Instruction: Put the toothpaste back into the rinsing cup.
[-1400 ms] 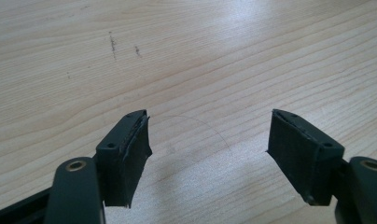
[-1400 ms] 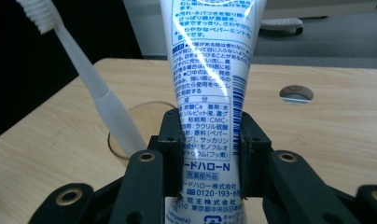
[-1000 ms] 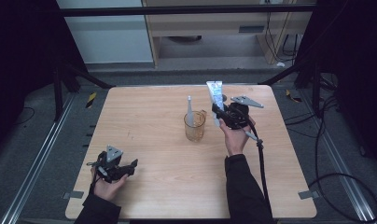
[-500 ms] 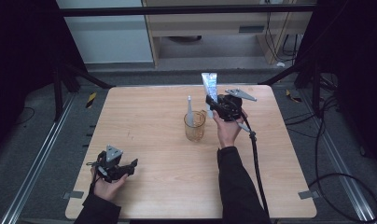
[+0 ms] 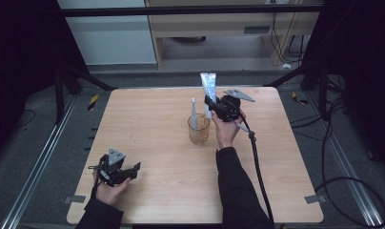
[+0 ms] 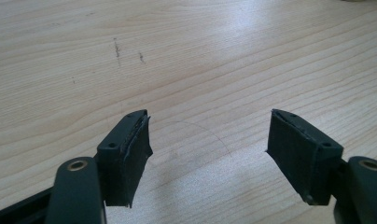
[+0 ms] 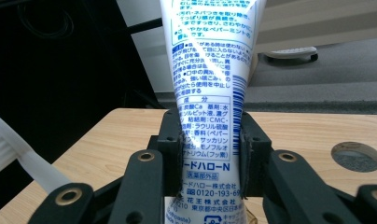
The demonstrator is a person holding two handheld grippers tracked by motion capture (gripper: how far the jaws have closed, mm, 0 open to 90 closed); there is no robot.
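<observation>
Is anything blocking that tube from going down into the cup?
Partly. A white toothbrush already stands in the amber cup, leaning at its left side. The right gripper holds the toothpaste tube upright just beside the cup's right rim; that side looks free.

Cup [image 5: 198, 131] stands mid worktop [image 5: 152, 119], toothbrush [image 5: 193, 114] upright in it. Right gripper [image 5: 210, 102] just behind & right of cup, toothpaste tube [image 5: 208, 88] upright between its jaws. Left gripper [image 5: 133, 169] rests at near-left corner, well apart from cup.

Wooden table [image 5: 147, 119] at centre; pale cabinet [image 5: 107, 38] at 11 o'clock, grey floor [image 5: 43, 124] around, dark sides.
</observation>
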